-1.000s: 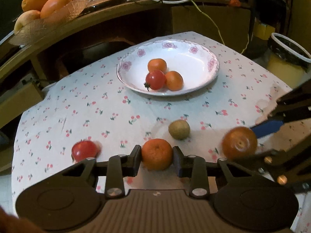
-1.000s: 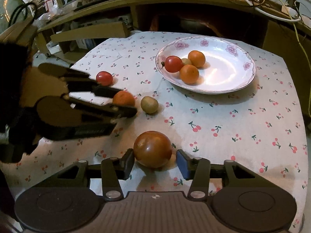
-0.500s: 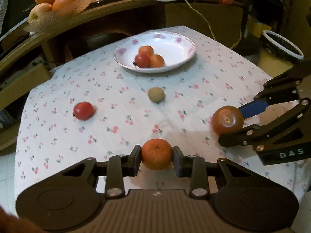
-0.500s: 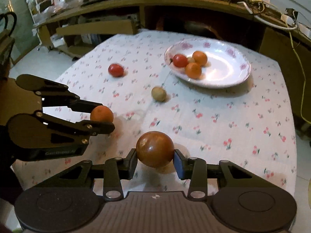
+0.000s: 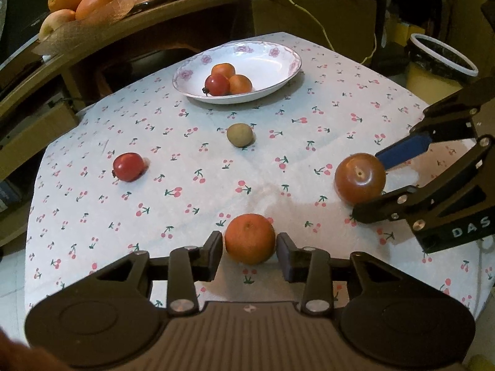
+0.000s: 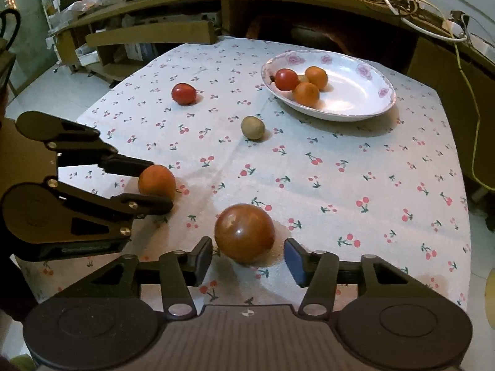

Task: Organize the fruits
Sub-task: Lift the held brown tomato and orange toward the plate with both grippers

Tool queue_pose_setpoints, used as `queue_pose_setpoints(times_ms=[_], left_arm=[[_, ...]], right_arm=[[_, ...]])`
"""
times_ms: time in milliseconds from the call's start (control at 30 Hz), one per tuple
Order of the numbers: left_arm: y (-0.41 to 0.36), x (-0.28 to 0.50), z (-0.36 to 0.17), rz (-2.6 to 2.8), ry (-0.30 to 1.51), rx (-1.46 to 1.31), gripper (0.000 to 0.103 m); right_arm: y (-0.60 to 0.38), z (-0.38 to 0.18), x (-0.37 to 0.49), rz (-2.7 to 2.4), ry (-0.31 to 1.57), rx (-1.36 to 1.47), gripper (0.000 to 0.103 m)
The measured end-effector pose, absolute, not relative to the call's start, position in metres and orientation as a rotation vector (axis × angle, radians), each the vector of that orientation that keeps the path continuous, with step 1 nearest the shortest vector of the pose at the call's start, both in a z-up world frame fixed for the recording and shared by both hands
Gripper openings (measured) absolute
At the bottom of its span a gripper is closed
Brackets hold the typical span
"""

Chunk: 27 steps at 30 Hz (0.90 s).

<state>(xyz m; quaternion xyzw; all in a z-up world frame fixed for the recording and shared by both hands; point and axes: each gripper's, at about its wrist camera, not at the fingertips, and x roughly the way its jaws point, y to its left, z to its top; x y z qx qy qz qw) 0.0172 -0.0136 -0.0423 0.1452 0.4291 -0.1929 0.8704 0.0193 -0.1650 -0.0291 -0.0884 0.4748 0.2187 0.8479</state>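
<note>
My left gripper [image 5: 249,255] is open, with an orange tangerine [image 5: 250,238] resting on the cloth between its pads, small gaps on both sides. My right gripper [image 6: 247,258] is open around a large brown-red fruit [image 6: 244,232], which sits on the table. Each gripper shows in the other's view: the right gripper [image 5: 376,182] and the left gripper [image 6: 161,182]. A white flowered plate [image 5: 272,71] at the far side holds two tangerines and a red tomato. A loose red tomato [image 5: 128,167] and a small green-brown fruit [image 5: 239,134] lie on the cloth.
The table has a cherry-print cloth [image 5: 340,117]. A wooden shelf behind carries a basket of oranges [image 5: 77,3] and cables. A bin with a white rim [image 5: 439,61] stands at the right beyond the table edge.
Both grippers have opened and let their fruits down onto the cloth near the front edge. Both cameras have come lower and closer to the table.
</note>
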Motion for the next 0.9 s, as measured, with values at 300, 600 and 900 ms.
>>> queue_pose_setpoints(times_ms=[300, 600, 900], left_arm=[[-0.0121, 0.0151, -0.0389, -0.386, 0.894, 0.282, 0.049], [-0.0167, 0.02, -0.0403, -0.374, 0.899, 0.269, 0.048], [-0.0192, 0.021, -0.0407, -0.36, 0.92, 0.271, 0.04]], right_arm=[[-0.1697, -0.0207, 0.0177, 0.472, 0.961, -0.159, 0.062], [-0.1684, -0.0259, 0.0206, 0.471, 0.978, -0.157, 0.051], [-0.1655, -0.0273, 0.0201, 0.484, 1.0, -0.148, 0.04]])
